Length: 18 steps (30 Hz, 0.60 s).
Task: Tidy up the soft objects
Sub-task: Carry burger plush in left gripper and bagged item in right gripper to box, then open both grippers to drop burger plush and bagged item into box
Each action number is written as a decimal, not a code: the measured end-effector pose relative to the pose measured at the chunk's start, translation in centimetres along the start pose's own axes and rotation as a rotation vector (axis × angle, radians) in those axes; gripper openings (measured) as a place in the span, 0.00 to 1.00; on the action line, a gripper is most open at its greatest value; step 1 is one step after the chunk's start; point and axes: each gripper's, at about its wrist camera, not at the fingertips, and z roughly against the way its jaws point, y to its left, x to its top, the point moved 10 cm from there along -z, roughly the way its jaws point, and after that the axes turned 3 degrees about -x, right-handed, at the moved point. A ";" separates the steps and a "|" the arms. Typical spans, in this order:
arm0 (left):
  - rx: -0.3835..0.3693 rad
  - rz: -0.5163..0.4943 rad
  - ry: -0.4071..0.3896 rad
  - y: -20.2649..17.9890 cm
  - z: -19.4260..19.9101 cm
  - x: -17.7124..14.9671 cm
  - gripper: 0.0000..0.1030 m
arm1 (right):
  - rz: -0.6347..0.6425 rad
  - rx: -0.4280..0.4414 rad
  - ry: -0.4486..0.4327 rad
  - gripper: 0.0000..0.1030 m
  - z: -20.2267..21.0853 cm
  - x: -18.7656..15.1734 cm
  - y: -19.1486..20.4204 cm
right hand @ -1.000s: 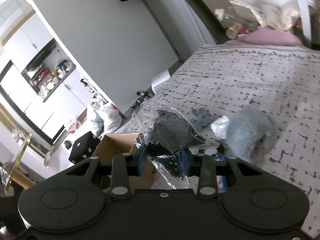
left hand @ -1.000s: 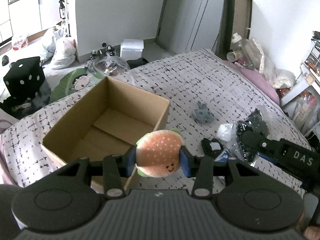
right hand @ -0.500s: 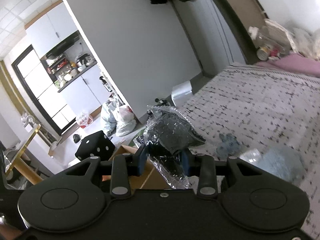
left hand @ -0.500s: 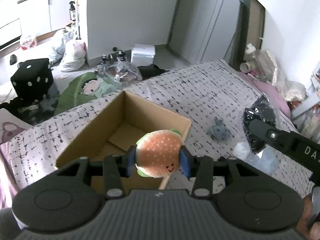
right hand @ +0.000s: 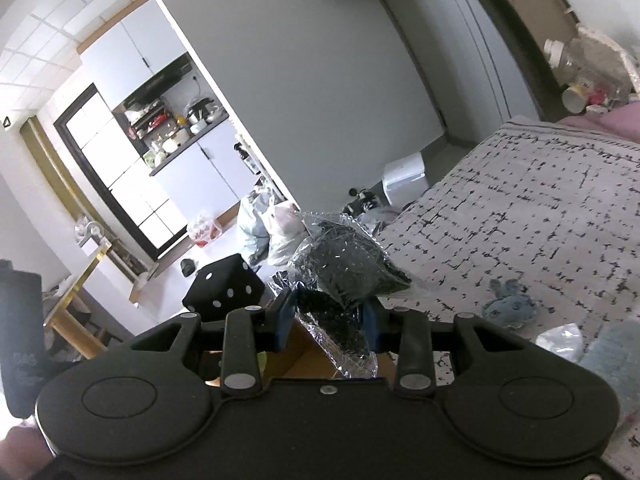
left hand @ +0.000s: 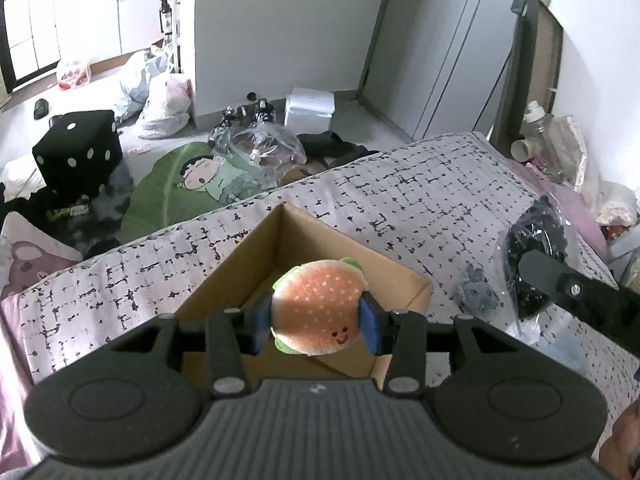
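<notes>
My left gripper [left hand: 316,322] is shut on a burger plush [left hand: 318,306] with an orange bun and a smiling face, held above the near part of an open cardboard box [left hand: 404,276] on the bed. My right gripper [right hand: 326,320] is shut on a black fuzzy item in a clear plastic bag [right hand: 346,268], held above the bed; it also shows in the left wrist view [left hand: 536,252] at the right. A small grey-blue plush [left hand: 478,294] lies on the bed right of the box, and shows in the right wrist view [right hand: 508,306].
The bed has a grey cover [left hand: 420,192] with black marks. A light blue fluffy item [right hand: 616,354] and a clear wrapper [right hand: 560,338] lie at the right. On the floor are a black dice cushion [left hand: 78,152], a green mat [left hand: 180,188] and plastic bags [left hand: 164,108].
Both grippers have risen and moved back with their loads still held. The box now sits lower and closer under the burger plush, and the bagged item hangs higher above the bed.
</notes>
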 end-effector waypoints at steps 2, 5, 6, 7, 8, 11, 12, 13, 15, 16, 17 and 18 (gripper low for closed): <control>0.003 -0.002 0.010 0.3 -0.7 0.1 0.43 | 0.004 0.002 0.016 0.34 -0.6 -0.3 0.1; 0.006 0.001 0.022 0.7 -1.7 0.1 0.44 | 0.001 0.003 0.036 0.34 -1.3 -0.8 0.1; 0.007 0.008 0.025 0.9 -2.0 0.1 0.44 | 0.002 0.008 0.043 0.34 -1.4 -1.0 0.2; 0.010 0.017 0.027 1.1 -2.2 0.1 0.45 | 0.006 0.011 0.048 0.34 -1.5 -1.1 0.4; 0.011 0.022 0.031 1.3 -2.4 0.2 0.46 | 0.009 0.016 0.053 0.34 -1.6 -1.2 0.7; 0.000 0.043 0.043 1.8 -2.8 0.5 0.49 | 0.016 0.040 0.070 0.34 -2.0 -1.5 1.5; -0.004 0.054 0.041 2.0 -2.8 0.6 0.51 | 0.020 0.049 0.075 0.34 -2.2 -1.7 1.8; -0.006 0.068 0.038 2.2 -2.7 0.8 0.55 | 0.021 0.056 0.081 0.34 -2.5 -1.7 1.9; -0.008 0.090 0.026 2.6 -2.5 1.1 0.61 | 0.016 0.073 0.091 0.34 -2.9 -2.0 2.2; -0.007 0.101 0.016 2.8 -2.3 1.3 0.63 | 0.014 0.077 0.094 0.34 -3.0 -2.1 2.3; -0.001 0.111 0.010 2.9 -2.2 1.4 0.64 | 0.010 0.078 0.097 0.34 -3.0 -2.2 2.4; 0.006 0.117 0.010 3.0 -2.1 1.5 0.68 | 0.005 0.082 0.099 0.34 -3.1 -2.3 2.4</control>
